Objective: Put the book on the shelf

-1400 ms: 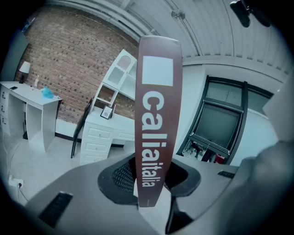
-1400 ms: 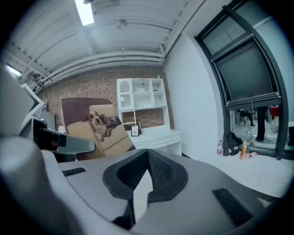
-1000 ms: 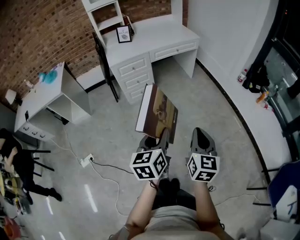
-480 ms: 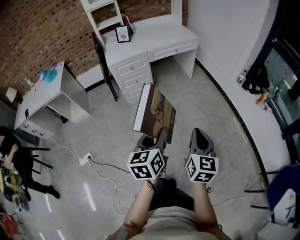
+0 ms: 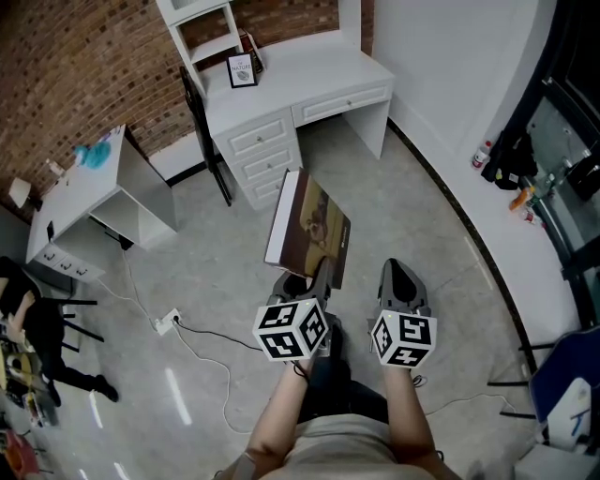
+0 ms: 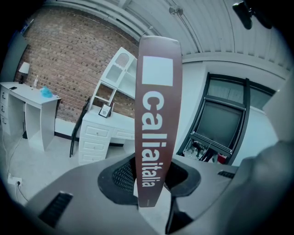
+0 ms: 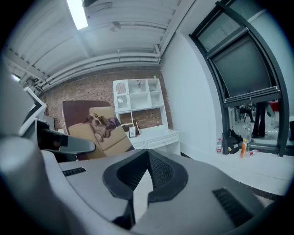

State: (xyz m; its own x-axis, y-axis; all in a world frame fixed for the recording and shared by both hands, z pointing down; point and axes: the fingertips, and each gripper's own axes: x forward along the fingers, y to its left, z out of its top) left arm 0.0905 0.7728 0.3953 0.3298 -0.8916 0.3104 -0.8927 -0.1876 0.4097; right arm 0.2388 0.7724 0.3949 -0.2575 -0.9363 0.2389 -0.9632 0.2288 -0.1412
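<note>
A large brown book (image 5: pixel 309 230) with a dog on its cover stands upright over the floor, my left gripper (image 5: pixel 314 281) shut on its lower edge. In the left gripper view its spine (image 6: pixel 156 114) rises from between the pads of the left gripper (image 6: pixel 149 172). My right gripper (image 5: pixel 401 281) hangs beside it to the right, shut with nothing held; its pads meet at the tip of the right gripper (image 7: pixel 148 153). The white shelf unit (image 5: pixel 202 28) stands on the white desk (image 5: pixel 319 61) ahead, well beyond the book. The same shelf unit (image 7: pixel 138 98) shows open cubbies.
A small framed picture (image 5: pixel 243 70) stands on the desk by the shelf. A black chair (image 5: pixel 202 122) leans at the desk's left. A second white table (image 5: pixel 94 187) stands further left. A power strip and cable (image 5: pixel 164 323) lie on the floor. Bottles (image 5: pixel 483 152) sit by the right wall.
The scene has slid slightly left in the head view and the feet have shifted. The book stays in the left gripper in the same pose.
</note>
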